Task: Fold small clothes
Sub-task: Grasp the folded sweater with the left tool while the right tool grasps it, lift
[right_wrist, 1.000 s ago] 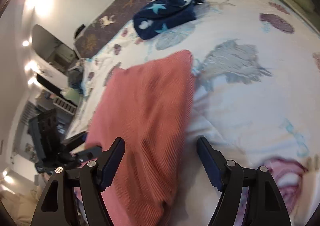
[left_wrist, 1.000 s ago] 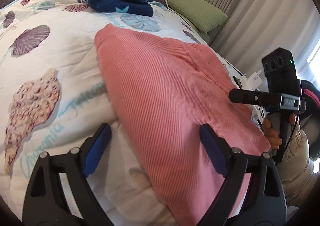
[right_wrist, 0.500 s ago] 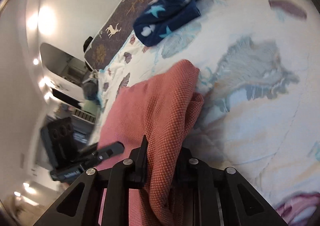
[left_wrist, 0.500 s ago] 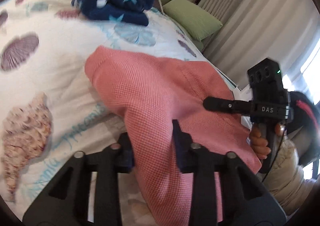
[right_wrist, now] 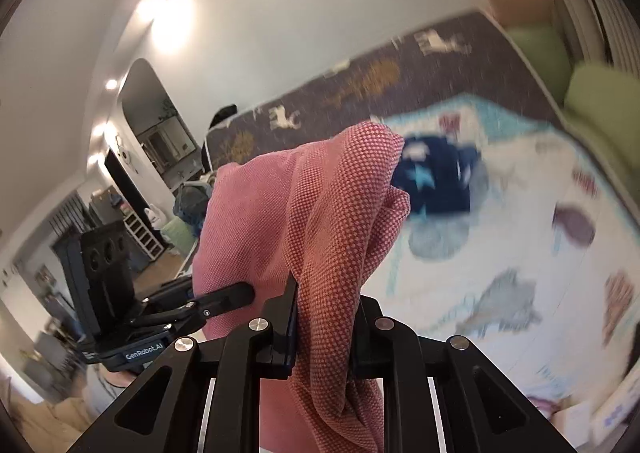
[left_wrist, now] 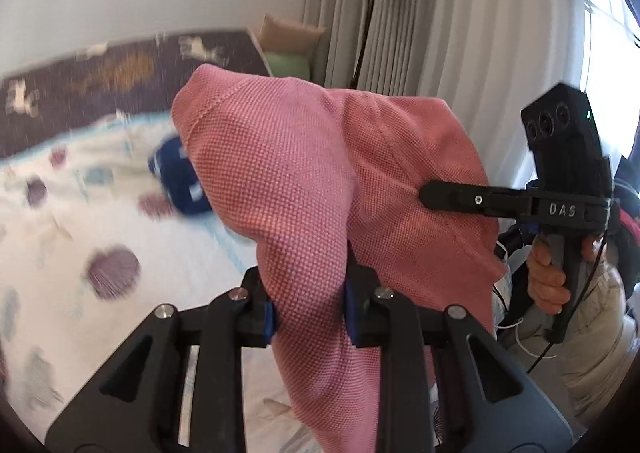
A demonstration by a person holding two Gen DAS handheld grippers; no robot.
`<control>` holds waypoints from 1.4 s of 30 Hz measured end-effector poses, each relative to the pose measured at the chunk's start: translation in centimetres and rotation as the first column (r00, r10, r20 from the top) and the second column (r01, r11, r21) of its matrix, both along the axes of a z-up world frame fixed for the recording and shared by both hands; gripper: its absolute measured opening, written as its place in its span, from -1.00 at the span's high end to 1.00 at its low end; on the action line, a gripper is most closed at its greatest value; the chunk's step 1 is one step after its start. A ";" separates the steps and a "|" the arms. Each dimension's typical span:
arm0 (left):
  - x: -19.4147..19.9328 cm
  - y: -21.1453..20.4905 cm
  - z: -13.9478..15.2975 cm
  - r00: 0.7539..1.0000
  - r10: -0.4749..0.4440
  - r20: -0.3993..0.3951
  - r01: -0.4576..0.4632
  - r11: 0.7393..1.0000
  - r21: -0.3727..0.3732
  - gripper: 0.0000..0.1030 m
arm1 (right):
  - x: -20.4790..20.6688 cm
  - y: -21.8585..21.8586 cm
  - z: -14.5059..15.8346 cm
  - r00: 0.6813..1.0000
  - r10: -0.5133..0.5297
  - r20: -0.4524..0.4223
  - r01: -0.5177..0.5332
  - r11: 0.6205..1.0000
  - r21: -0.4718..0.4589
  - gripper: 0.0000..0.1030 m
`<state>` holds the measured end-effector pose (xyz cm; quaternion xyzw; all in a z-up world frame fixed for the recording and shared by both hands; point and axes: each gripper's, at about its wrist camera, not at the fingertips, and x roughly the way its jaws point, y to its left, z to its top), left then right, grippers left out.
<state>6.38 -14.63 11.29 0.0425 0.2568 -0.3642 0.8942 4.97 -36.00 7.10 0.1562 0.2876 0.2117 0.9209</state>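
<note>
1. Bedroom scene: white quilt (left_wrist: 192, 265) with a shell print covers the bed, dark patterned headboard panel (left_wrist: 100, 81) at its far end, pale curtains (left_wrist: 440, 33) off to the side of the bed.
2. Left gripper (left_wrist: 308, 303) has its jaws pinched nearly together on a fold of the pink knit garment (left_wrist: 288, 173), which hangs lifted above the quilt (waffle-ish texture, bunched up).
3. Right gripper (right_wrist: 322, 327) is likewise clamped tight on another bunch of the same garment, cloth draping down between its fingers.
4. Each gripper shows in the other's view, close beside the garment.
5. Navy star-print garment (right_wrist: 436, 181) lies on the quilt beyond the pink one, nearer the headboard (blurry).
6. Green pillow (right_wrist: 600, 109) sits at the quilt's far corner by the headboard.
</note>
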 end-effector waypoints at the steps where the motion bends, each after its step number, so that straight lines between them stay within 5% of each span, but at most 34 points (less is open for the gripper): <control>1: -0.5 0.1 1.3 1.000 -0.001 0.032 0.000 1.000 0.007 0.46 | -0.4 0.3 1.3 1.000 -0.007 0.017 0.007 1.000 -0.013 0.65; 11: -2.0 0.0 15.7 0.960 0.063 0.274 -0.064 0.998 -0.006 0.45 | -1.1 2.3 17.1 0.981 -0.026 0.191 0.040 0.997 -0.066 0.65; 16: -0.4 -1.1 19.7 0.932 0.105 0.347 -0.122 0.992 0.029 0.44 | 1.0 3.0 21.5 0.971 -0.034 0.237 0.056 0.995 -0.087 0.65; 20: 3.4 -2.2 21.0 0.936 0.130 0.328 -0.151 0.988 0.041 0.44 | 4.3 2.9 23.0 0.969 -0.046 0.242 0.071 0.993 -0.096 0.65; 32: 19.1 -4.7 18.6 0.942 0.217 0.257 -0.246 0.966 0.083 0.44 | 21.7 0.4 20.9 0.982 -0.085 0.171 0.098 0.993 -0.067 0.65; 37: 26.5 -5.8 14.1 0.937 0.250 0.244 -0.280 0.955 0.095 0.44 | 30.1 -0.9 17.3 0.986 -0.091 0.137 0.101 0.992 -0.071 0.65; 42: 34.6 -6.0 5.8 0.942 0.306 0.137 -0.321 0.941 0.104 0.41 | 37.6 -2.0 9.8 0.994 -0.084 0.064 0.088 0.994 -0.061 0.65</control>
